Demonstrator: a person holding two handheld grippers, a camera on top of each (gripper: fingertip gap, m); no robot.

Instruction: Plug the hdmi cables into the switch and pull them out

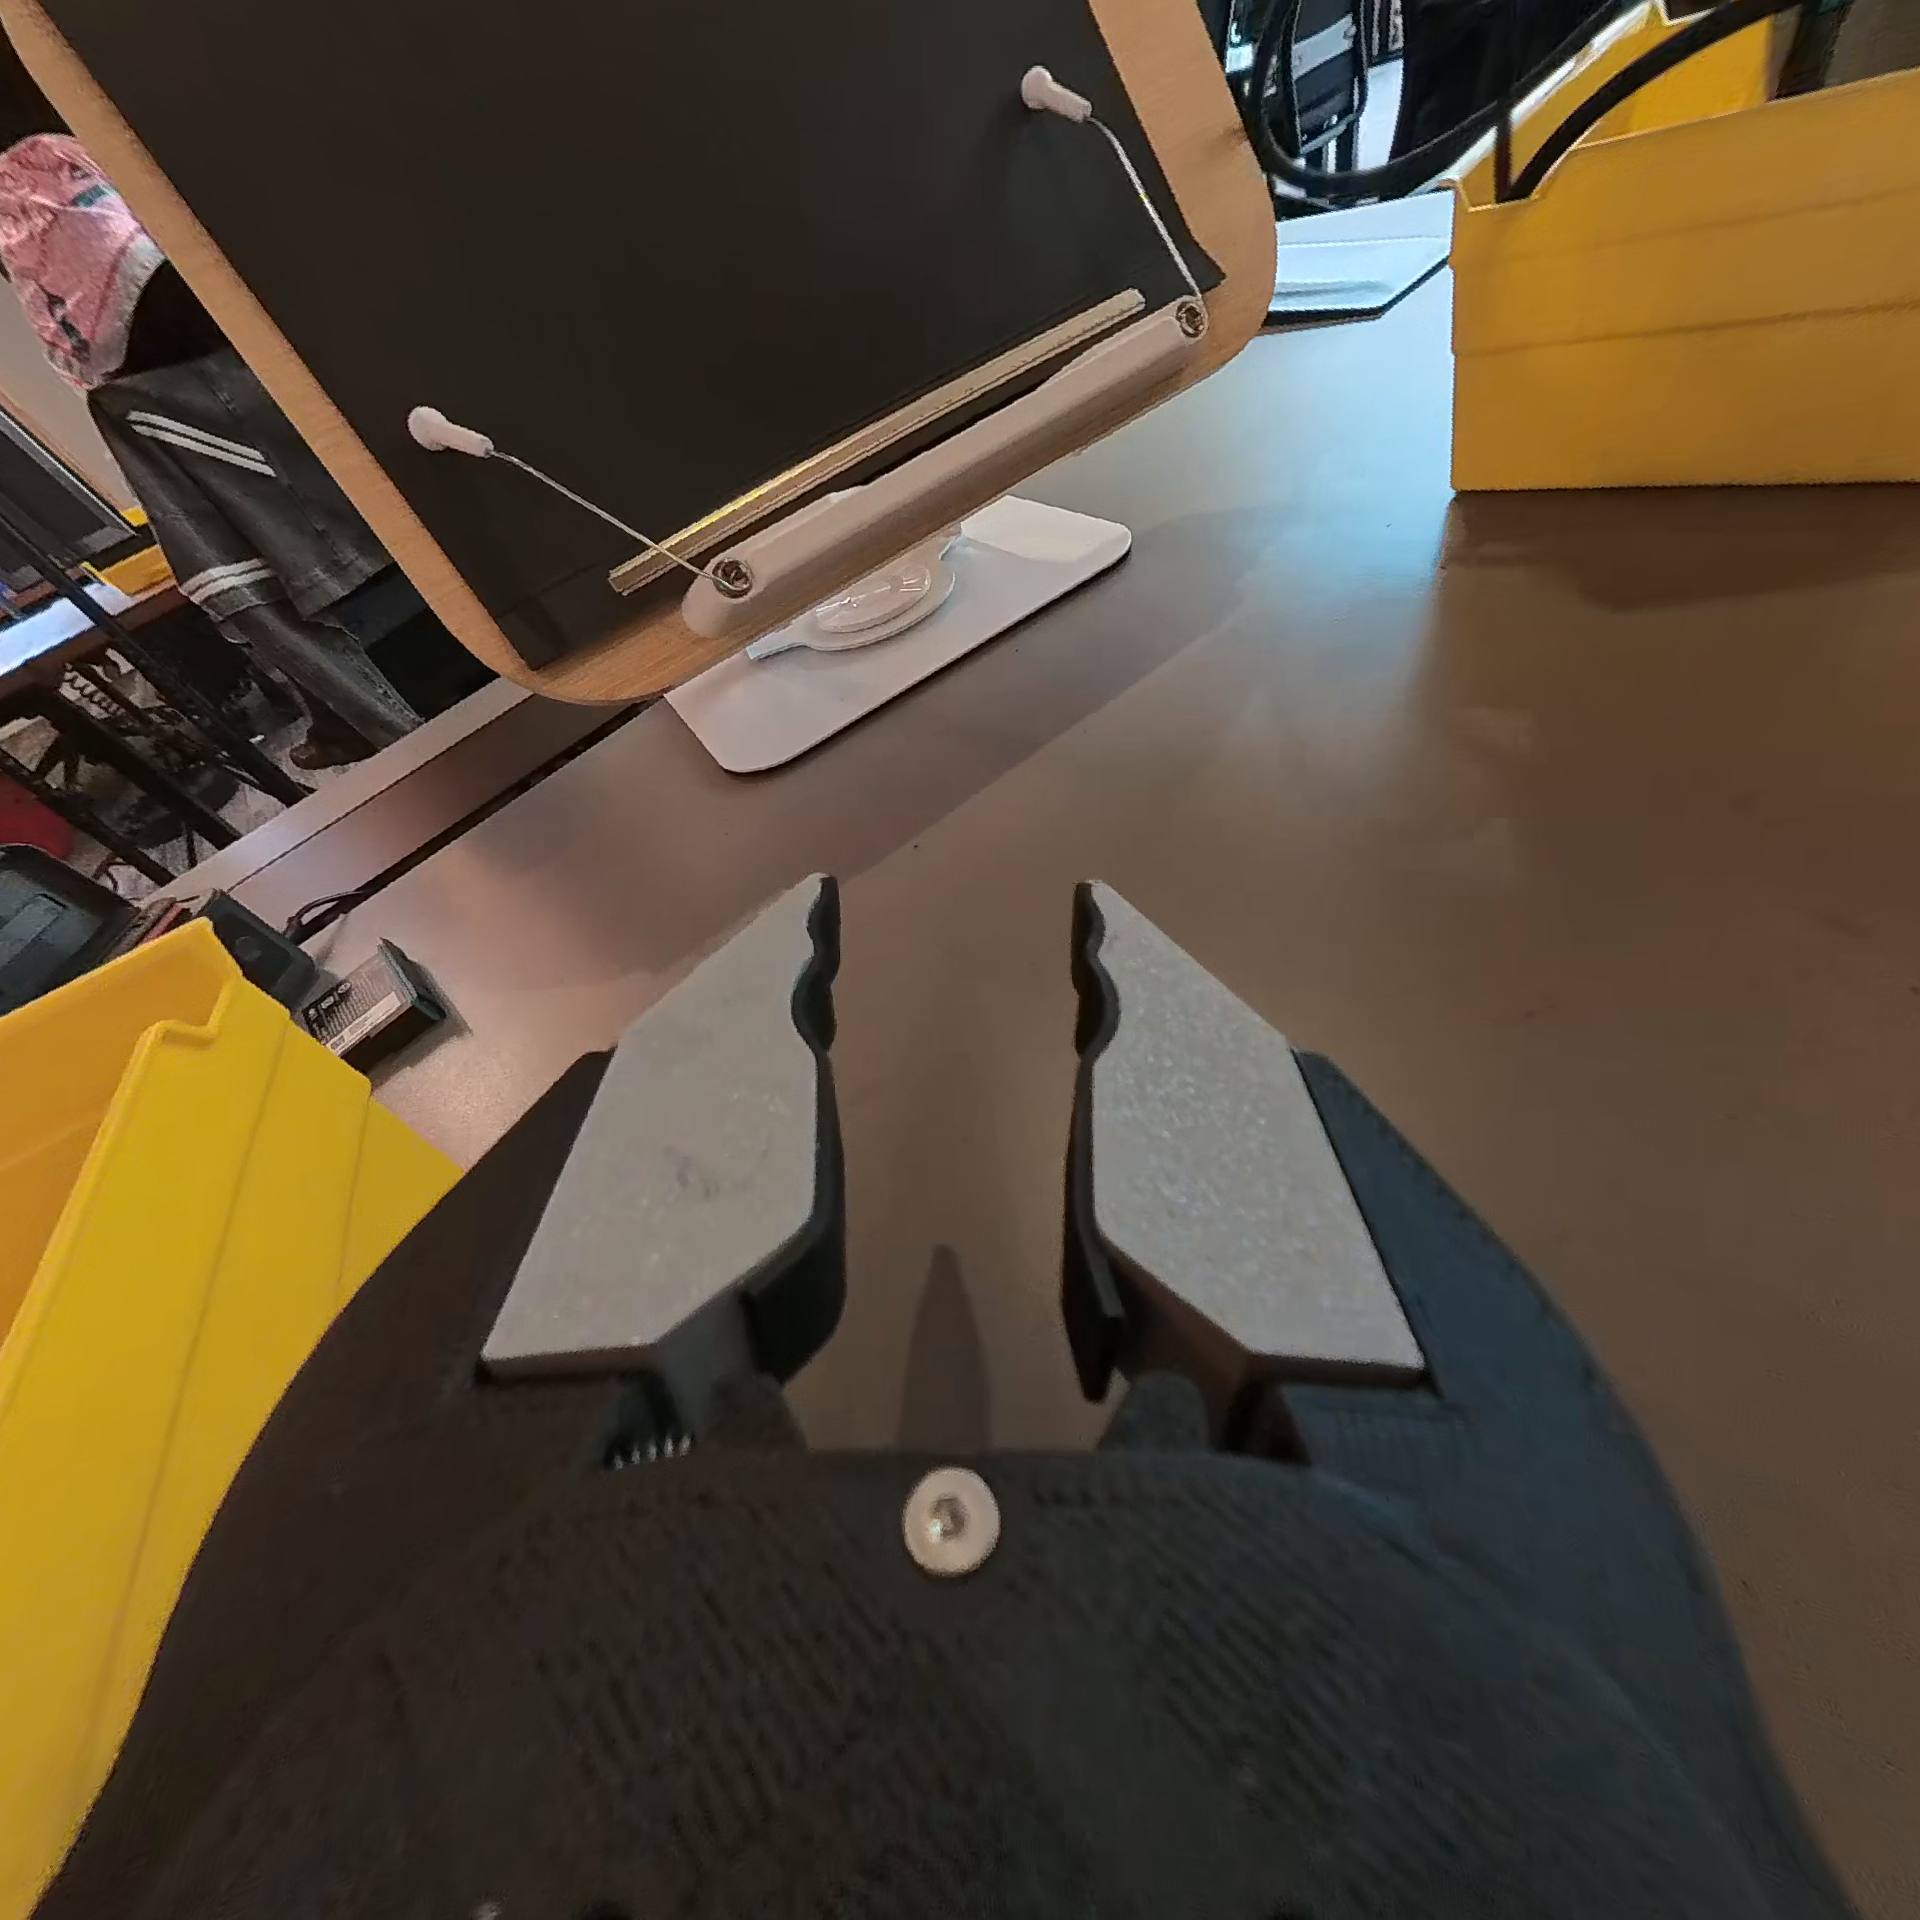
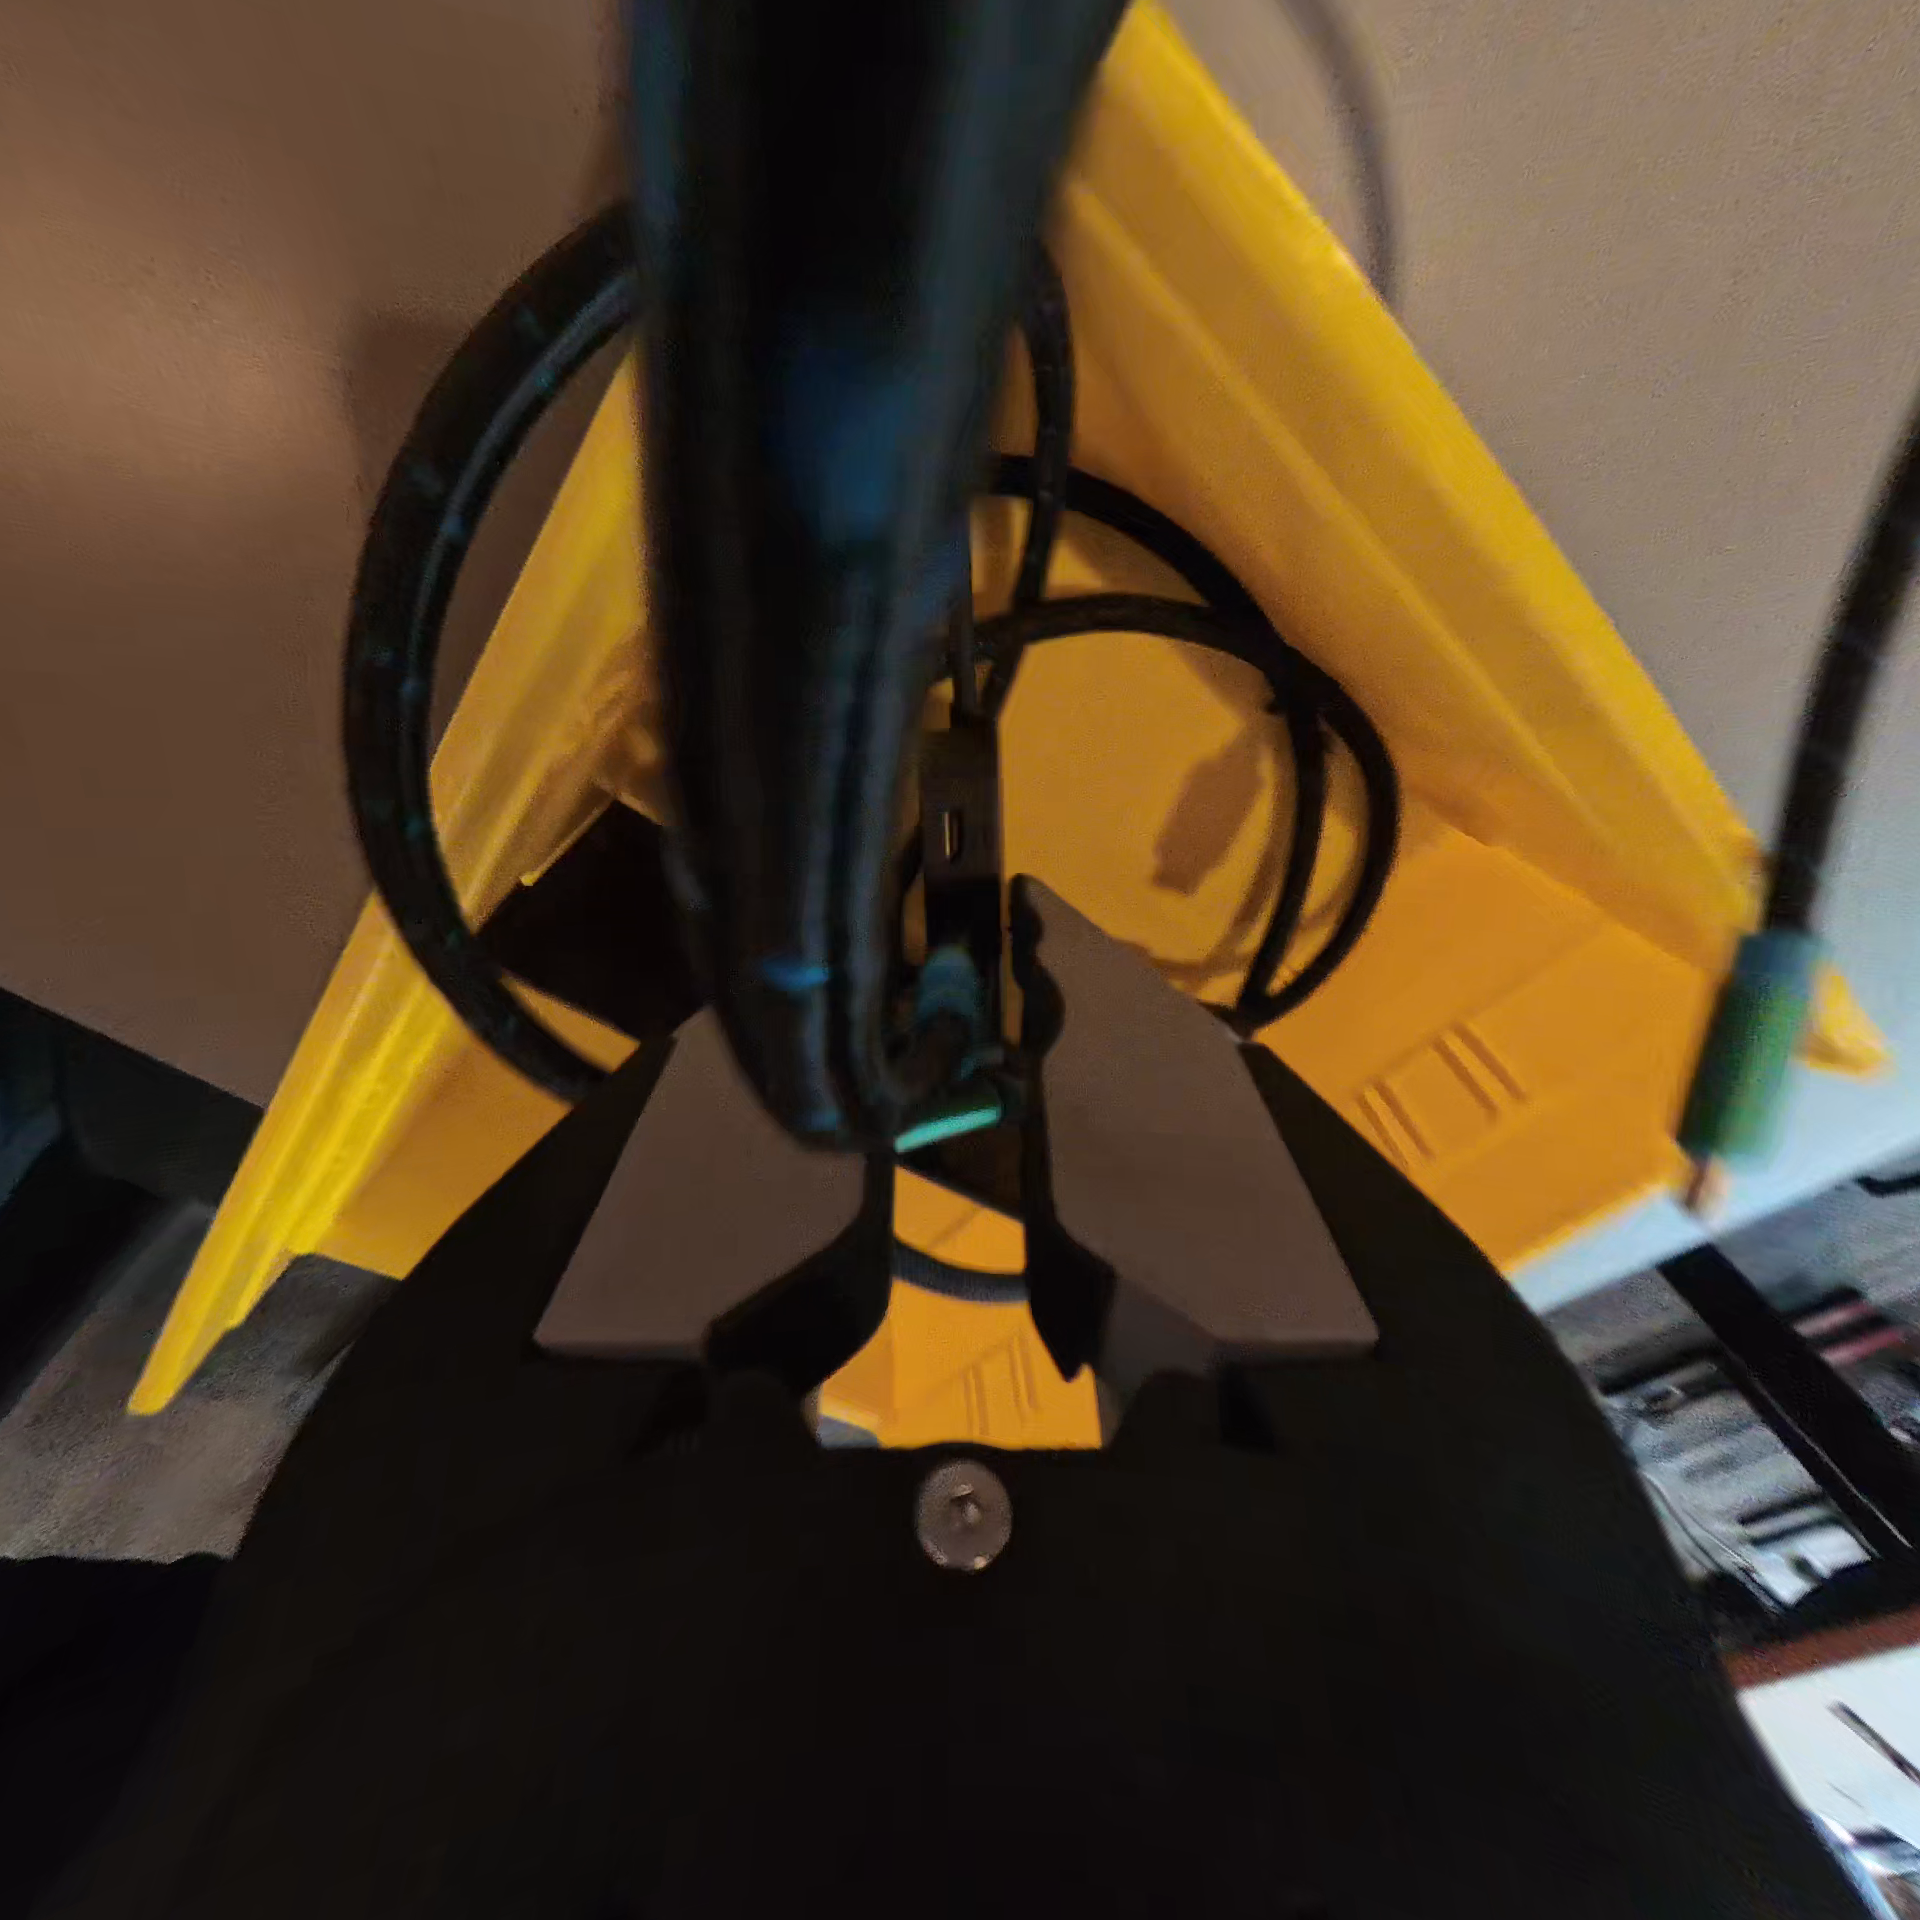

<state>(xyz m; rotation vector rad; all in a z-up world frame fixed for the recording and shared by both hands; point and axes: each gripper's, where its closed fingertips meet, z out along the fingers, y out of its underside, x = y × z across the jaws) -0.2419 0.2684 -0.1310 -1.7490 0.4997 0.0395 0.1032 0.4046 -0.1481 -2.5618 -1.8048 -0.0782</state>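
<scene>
My left gripper [image 1: 954, 925] is open and empty, low over the dark brown table [image 1: 1351, 831]. A small black box [image 1: 366, 1006], perhaps the switch, lies on the table at the far left with a black plug [image 1: 255, 948] beside it. My right gripper [image 2: 958, 935] is over a yellow bin [image 2: 1299, 540]. It is shut on a bundle of black braided HDMI cables [image 2: 831, 623] with a teal plug [image 2: 948, 1127] near the pads. The bundle hides its left fingertip. A cable end with a green plug [image 2: 1751, 1044] hangs at the right. More cable loops [image 2: 1320, 748] lie in the bin.
A wooden-framed stand holding a black board [image 1: 623, 260] on a white base [image 1: 914, 644] stands ahead of the left gripper. One yellow bin [image 1: 156, 1247] sits close at the left, another [image 1: 1683, 312] at the back right with cables. A person [image 1: 239, 499] stands beyond the table. Across from one pair of fingers to the other is roughly 40 centimeters.
</scene>
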